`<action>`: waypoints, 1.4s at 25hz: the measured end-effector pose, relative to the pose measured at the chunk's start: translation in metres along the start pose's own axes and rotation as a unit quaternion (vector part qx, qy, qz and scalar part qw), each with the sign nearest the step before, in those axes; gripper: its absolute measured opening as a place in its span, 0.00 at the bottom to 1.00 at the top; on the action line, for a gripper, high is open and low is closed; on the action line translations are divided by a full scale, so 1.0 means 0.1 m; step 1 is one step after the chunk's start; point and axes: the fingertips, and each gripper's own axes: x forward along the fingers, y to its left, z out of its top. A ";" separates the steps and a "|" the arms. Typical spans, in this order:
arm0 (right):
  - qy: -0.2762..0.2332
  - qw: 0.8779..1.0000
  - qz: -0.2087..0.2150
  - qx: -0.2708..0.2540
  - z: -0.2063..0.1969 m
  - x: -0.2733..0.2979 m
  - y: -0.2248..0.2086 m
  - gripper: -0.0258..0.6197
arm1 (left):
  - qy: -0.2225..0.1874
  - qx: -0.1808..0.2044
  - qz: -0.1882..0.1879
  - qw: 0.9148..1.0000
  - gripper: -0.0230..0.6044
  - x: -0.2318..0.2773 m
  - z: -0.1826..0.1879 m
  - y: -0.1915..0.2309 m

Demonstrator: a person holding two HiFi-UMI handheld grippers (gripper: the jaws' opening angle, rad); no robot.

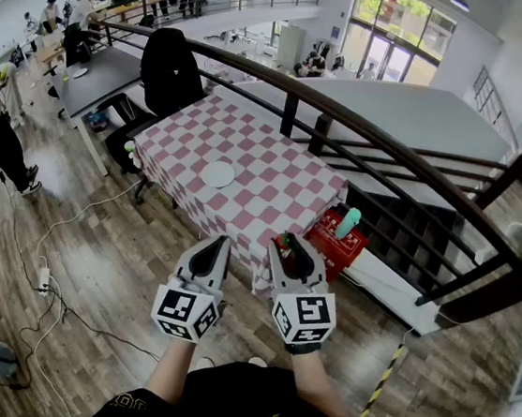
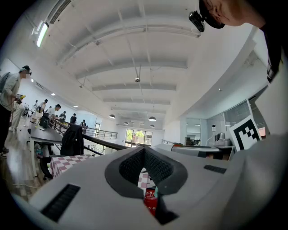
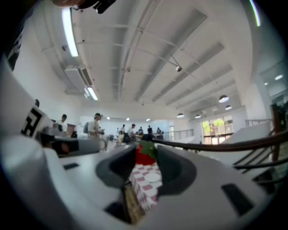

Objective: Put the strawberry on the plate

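Note:
My right gripper (image 1: pixel 287 246) is shut on a red strawberry with a green top (image 1: pixel 284 244), held above the floor just short of the table's near corner. In the right gripper view the strawberry (image 3: pixel 144 155) sits pinched between the tips of that gripper (image 3: pixel 146 152), with the white plate (image 3: pixel 153 177) on the cloth beyond. The round white plate (image 1: pixel 217 174) lies near the middle of the red-and-white checkered table (image 1: pixel 277 191). My left gripper (image 1: pixel 219 243) hangs beside the right one, jaws together and holding nothing; its tips (image 2: pixel 144 149) meet in the left gripper view.
A red box (image 1: pixel 337 243) with a teal object (image 1: pixel 347 222) on it stands at the table's right corner. A black curved railing (image 1: pixel 382 142) runs behind the table. A chair draped in black (image 1: pixel 169 69) stands at the far end. Cables (image 1: pixel 53 291) lie on the wooden floor at left.

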 end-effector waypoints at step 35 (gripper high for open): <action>-0.008 1.000 -0.014 -0.001 -0.26 1.49 -0.33 0.28 | 0.030 0.043 0.026 0.998 0.05 1.12 -0.34 1.08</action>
